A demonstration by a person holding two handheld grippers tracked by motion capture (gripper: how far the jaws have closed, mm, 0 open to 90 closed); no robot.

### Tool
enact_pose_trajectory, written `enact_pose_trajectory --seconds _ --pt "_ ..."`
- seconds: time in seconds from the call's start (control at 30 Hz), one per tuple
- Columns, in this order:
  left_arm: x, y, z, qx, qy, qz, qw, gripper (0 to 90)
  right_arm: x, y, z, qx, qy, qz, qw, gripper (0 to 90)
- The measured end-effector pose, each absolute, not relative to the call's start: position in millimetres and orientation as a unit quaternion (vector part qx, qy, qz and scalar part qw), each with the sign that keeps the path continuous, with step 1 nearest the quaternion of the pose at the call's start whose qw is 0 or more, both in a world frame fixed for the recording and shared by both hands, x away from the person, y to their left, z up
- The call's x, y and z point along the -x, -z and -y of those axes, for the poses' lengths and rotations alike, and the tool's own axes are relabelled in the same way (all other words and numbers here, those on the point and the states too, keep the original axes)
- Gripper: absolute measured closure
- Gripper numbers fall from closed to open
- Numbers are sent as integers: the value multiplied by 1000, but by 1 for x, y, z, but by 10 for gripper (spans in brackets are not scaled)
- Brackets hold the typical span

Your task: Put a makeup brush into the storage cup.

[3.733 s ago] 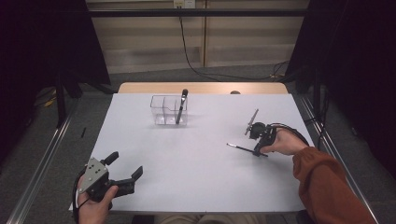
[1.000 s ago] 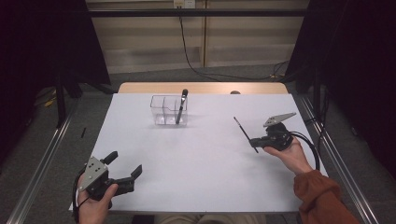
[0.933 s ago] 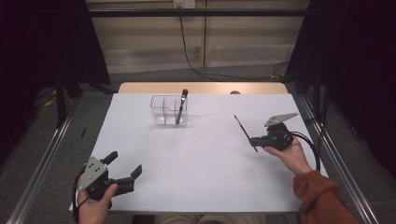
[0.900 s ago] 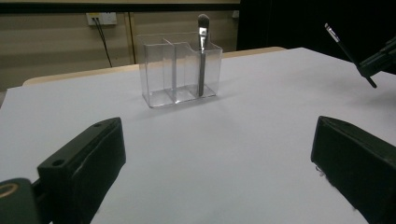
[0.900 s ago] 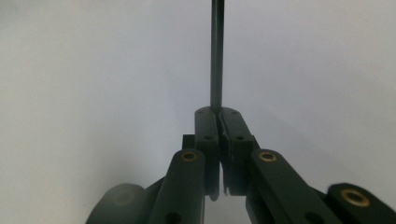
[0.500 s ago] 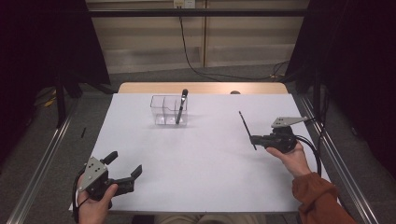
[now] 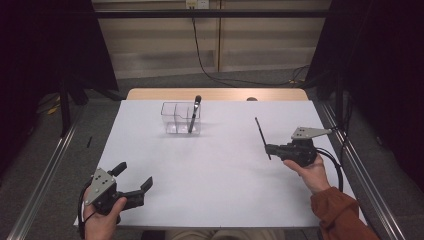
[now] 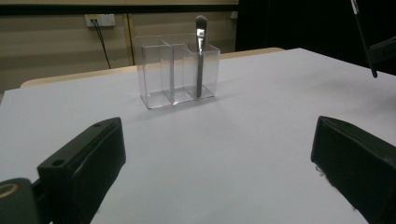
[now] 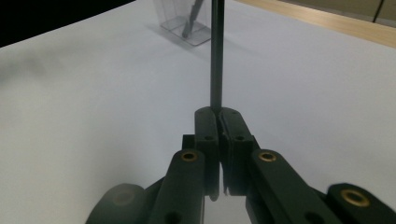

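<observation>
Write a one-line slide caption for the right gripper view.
Right gripper shut on a thin dark stick pointing toward the clear organizer across the white table.

We see a table (image 7: 220, 190) covered by a plain white sheet, with a strip of pale wood left bare along its far edge. 1 clear plastic organizer (image 7: 181, 118) stands directly on the sheet toward the far side, left of center, split into compartments. 1 dark-handled brush (image 7: 194, 113) leans upright in its right-hand compartment. A small dark object (image 7: 251, 99), too small to identify, rests at the far wooden edge.
</observation>
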State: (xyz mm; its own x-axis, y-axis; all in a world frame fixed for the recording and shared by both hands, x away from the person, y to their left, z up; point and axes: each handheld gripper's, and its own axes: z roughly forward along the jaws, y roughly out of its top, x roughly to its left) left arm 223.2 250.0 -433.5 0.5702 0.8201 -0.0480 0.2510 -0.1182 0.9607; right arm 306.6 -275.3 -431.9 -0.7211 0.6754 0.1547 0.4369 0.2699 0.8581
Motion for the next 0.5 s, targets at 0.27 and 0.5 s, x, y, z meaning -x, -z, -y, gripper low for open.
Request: enact_pose_trajectory --seconds 0.27,0.5 --pt "-223 433 -250 -697 -260 -386 546 32 -301 428 264 -333 -512 -783 122 866" --pt "-224 433 -250 -698 -260 -387 544 32 -298 425 257 -322 -531 -775 119 866"
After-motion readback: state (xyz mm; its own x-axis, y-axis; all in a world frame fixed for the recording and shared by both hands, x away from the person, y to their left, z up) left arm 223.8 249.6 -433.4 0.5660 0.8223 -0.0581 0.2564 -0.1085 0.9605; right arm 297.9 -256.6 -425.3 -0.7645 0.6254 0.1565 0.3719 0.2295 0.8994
